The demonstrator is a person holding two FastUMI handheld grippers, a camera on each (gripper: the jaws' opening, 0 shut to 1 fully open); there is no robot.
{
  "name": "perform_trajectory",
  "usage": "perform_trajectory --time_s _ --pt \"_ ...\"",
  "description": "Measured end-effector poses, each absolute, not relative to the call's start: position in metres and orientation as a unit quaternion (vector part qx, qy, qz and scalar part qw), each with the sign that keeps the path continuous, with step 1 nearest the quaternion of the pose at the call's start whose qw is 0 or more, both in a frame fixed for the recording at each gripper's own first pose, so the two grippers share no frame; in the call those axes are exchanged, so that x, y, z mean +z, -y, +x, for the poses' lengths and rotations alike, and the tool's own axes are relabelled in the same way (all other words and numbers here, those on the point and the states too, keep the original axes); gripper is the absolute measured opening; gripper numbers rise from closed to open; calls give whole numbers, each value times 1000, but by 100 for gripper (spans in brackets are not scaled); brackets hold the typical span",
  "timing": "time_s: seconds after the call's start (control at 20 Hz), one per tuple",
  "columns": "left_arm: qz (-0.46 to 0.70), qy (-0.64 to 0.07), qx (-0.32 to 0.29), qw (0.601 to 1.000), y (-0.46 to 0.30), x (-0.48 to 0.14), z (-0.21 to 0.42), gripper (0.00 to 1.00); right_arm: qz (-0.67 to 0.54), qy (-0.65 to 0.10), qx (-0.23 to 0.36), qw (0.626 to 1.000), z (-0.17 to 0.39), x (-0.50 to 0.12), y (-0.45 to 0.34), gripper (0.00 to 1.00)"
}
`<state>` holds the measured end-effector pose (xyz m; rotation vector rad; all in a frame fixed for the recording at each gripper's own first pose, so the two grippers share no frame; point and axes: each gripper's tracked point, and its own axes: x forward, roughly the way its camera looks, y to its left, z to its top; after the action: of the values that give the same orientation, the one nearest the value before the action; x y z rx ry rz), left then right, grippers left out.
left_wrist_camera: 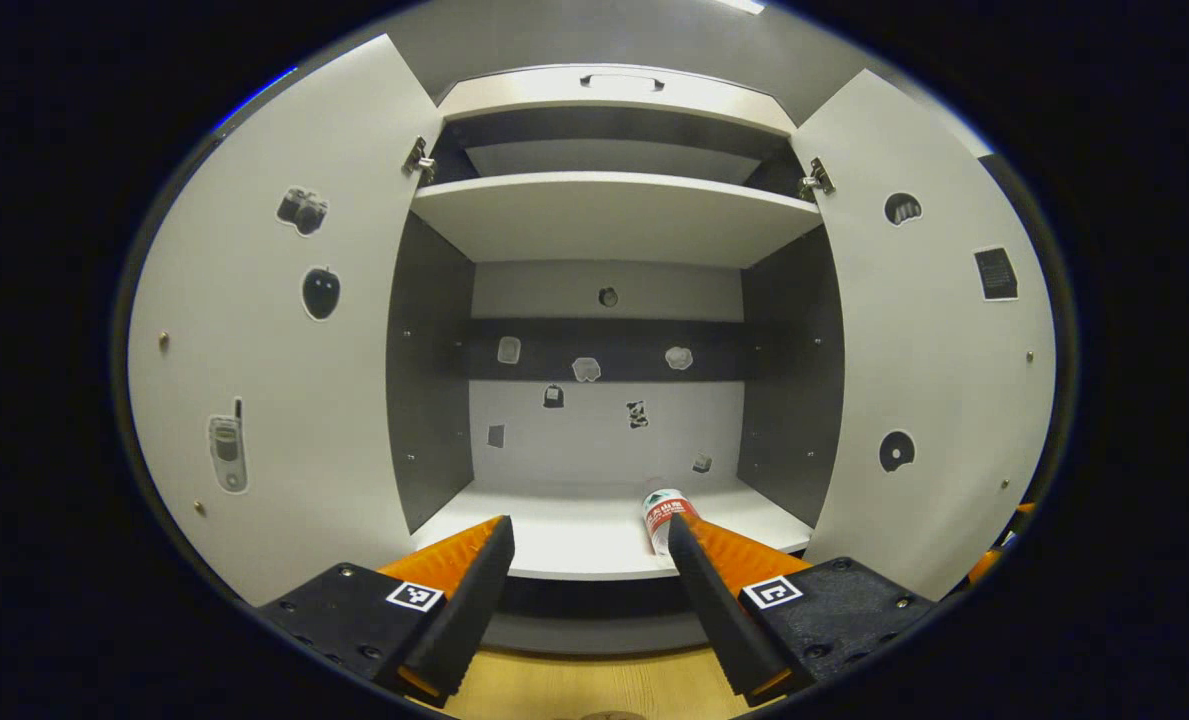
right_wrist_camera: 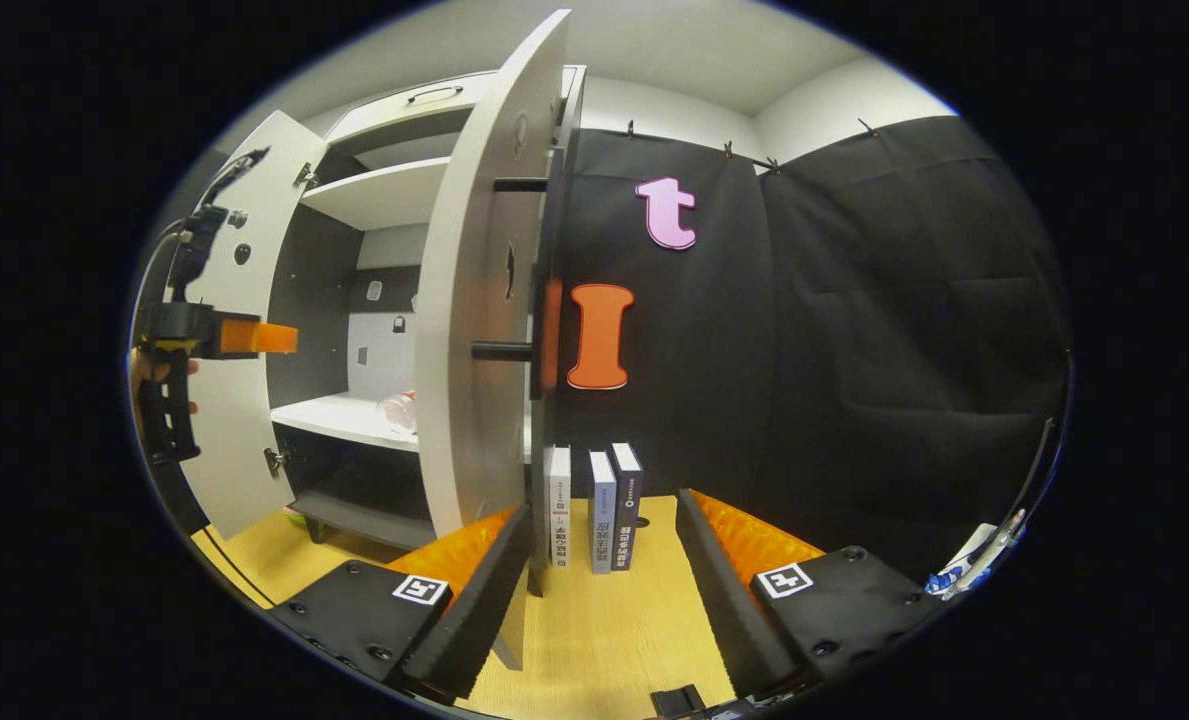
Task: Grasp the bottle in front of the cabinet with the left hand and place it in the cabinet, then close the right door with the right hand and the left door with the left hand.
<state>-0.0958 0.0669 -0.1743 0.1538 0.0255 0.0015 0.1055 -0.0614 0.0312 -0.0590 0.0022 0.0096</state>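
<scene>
A clear bottle (left_wrist_camera: 662, 515) with a red label rests on the cabinet's lower shelf (left_wrist_camera: 574, 545), toward its right side. My left gripper (left_wrist_camera: 589, 548) is open in front of that shelf with nothing between its fingers; the bottle sits just beyond its right fingertip. Both doors stand open, the left door (left_wrist_camera: 284, 380) and the right door (left_wrist_camera: 929, 370). In the right gripper view the right door (right_wrist_camera: 474, 330) is seen edge-on with its dark handle (right_wrist_camera: 544, 270). My right gripper (right_wrist_camera: 602, 515) is open, the door's edge close to its left finger. The bottle (right_wrist_camera: 399, 410) and the left gripper (right_wrist_camera: 254, 338), held by a hand, appear farther left.
Three books (right_wrist_camera: 594, 505) stand on the wooden table (right_wrist_camera: 604, 620) against the black cloth wall, just right of the right door. An upper shelf (left_wrist_camera: 614, 215) spans the cabinet. Small stickers dot the doors and back panel.
</scene>
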Motion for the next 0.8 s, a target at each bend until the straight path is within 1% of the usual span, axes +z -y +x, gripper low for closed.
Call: perform_trajectory --time_s 0.35,0.6,0.8 --pt "52 -12 -28 998 -76 -163 -178 93 -44 8 -15 999 107 42 60 95" --pt "43 -9 -35 998 -97 -159 -207 93 -40 12 -42 998 102 43 54 95" --pt "32 -9 -32 999 -120 -157 -223 94 -37 11 -36 999 101 42 32 94"
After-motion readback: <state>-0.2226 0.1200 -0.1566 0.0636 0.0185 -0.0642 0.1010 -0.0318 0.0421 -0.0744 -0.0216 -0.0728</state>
